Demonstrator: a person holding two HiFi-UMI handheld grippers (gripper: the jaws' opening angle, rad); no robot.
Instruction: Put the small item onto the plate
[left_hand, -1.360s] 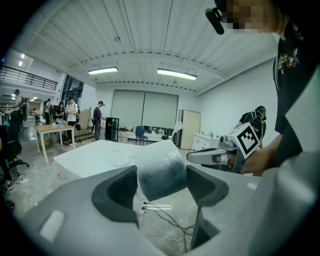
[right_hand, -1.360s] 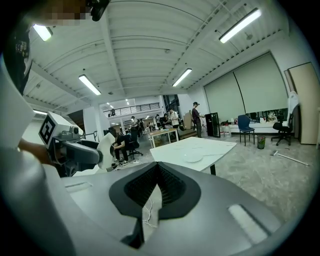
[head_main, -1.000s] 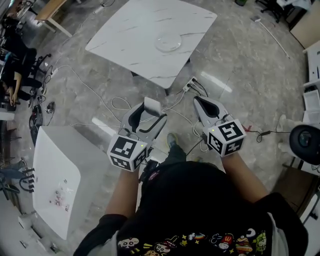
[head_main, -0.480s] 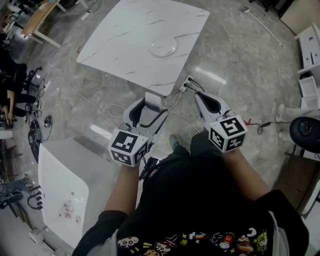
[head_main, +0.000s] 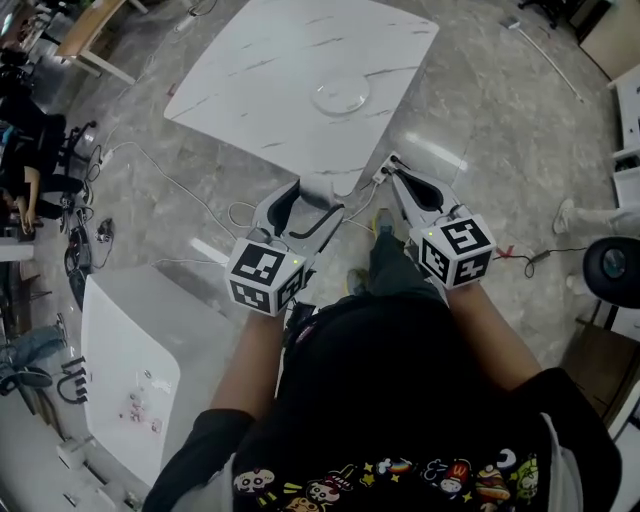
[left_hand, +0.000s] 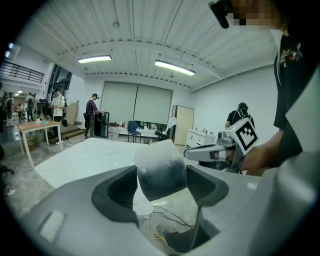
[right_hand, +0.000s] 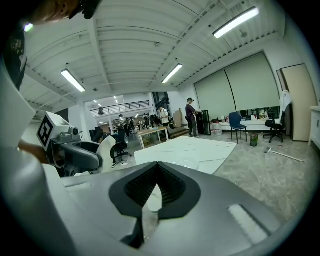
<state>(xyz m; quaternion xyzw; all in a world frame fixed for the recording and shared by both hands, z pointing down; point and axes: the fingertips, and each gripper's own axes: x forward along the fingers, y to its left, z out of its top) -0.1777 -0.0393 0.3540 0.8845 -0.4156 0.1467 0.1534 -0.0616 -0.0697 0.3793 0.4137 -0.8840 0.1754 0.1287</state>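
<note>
In the head view a white table (head_main: 270, 80) lay ahead on the stone floor, with bare floor on its near and right sides. A clear plate (head_main: 340, 95) sat toward its right part, well in from the edges. The left gripper (head_main: 312, 202) hung just short of the table's near corner, clamped on the small item (head_main: 320, 187). This was a pale lump still off the table and well apart from the plate. The right gripper (head_main: 398, 176) hovered beside it over a power strip (head_main: 381, 171) and loose cables (head_main: 190, 195). A second white table (head_main: 125, 360) stood at the lower left, cut off by the frame; the bits on it were too small to tell.

In the left gripper view the left gripper (left_hand: 161, 186) had its jaws pressed on either side of the small item (left_hand: 159, 170) — frosted, darker across its middle. The item blocked much of the table (left_hand: 75, 160) behind it, and the plate could not be made out. The right gripper (left_hand: 202, 154) showed at the right, and people (left_hand: 92, 114) stood far back in the room, which the head view did not show.

In the right gripper view the right gripper (right_hand: 155, 186) had its jaws together with nothing between them — only a thin slit remained. Past them lay the table (right_hand: 200, 146) with the plate (right_hand: 189, 163) near its closer edge and open floor to the right. The left gripper (right_hand: 75, 156) showed at the left edge, its jaws out of sight.
</note>
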